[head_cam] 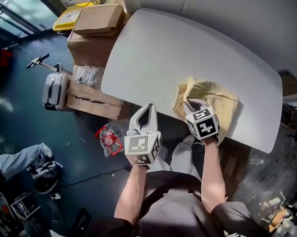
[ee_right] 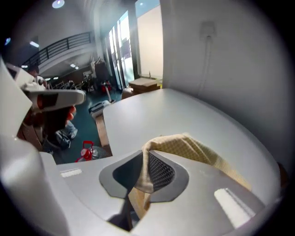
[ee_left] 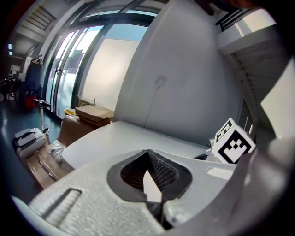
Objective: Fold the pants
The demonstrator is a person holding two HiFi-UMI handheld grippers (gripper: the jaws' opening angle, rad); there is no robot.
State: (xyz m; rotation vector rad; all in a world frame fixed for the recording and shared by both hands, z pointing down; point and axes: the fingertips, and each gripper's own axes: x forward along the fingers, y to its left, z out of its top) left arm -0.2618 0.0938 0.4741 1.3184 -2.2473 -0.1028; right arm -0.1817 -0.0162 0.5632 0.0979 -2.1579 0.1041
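The tan pants (head_cam: 214, 102) lie bunched at the near right edge of the white table (head_cam: 185, 50). They look light, soft and limp (cloth that will sag and drag rather than slide as one piece), so a pinch at a hem or waistband corner should serve better than a grab at mid-fabric. The right gripper (head_cam: 191, 107) is clamped on a raised ridge of the cloth. The left gripper (head_cam: 148, 108), its jaws together on nothing, hangs just off the table's near edge. Bare tabletop stretches away and to the left, giving room to spread the pants. Cardboard boxes (head_cam: 97, 19) stand beyond the far left rim.
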